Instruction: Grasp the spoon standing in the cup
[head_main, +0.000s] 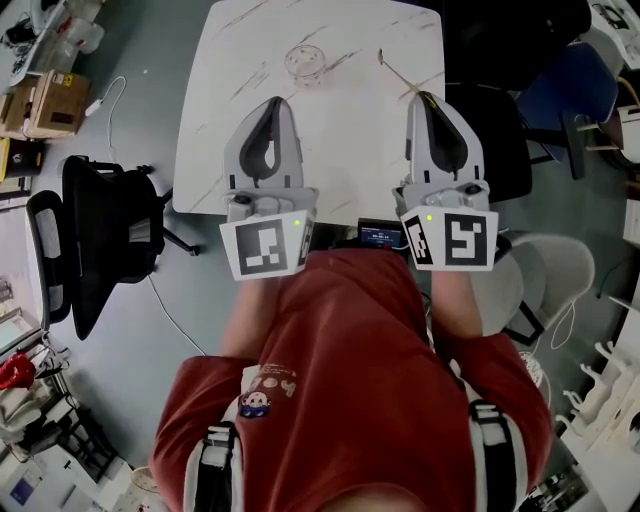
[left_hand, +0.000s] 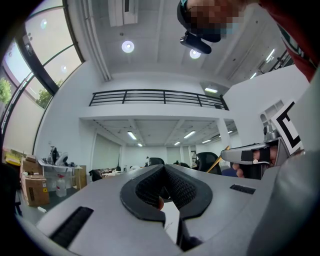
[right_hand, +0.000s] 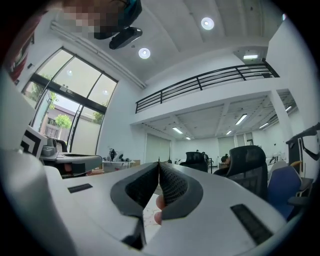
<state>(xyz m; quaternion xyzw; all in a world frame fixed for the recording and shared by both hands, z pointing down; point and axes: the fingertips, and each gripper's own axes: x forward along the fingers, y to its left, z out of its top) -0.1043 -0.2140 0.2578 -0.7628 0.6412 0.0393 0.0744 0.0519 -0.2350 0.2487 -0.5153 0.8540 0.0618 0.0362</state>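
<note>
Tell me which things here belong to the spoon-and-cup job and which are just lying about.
Part of the job:
- spoon, gripped in the shut jaws of the right gripper
- clear cup, empty, on the white table

Just lying about:
- black office chair
- cardboard box at far left
- left gripper, holding nothing
</note>
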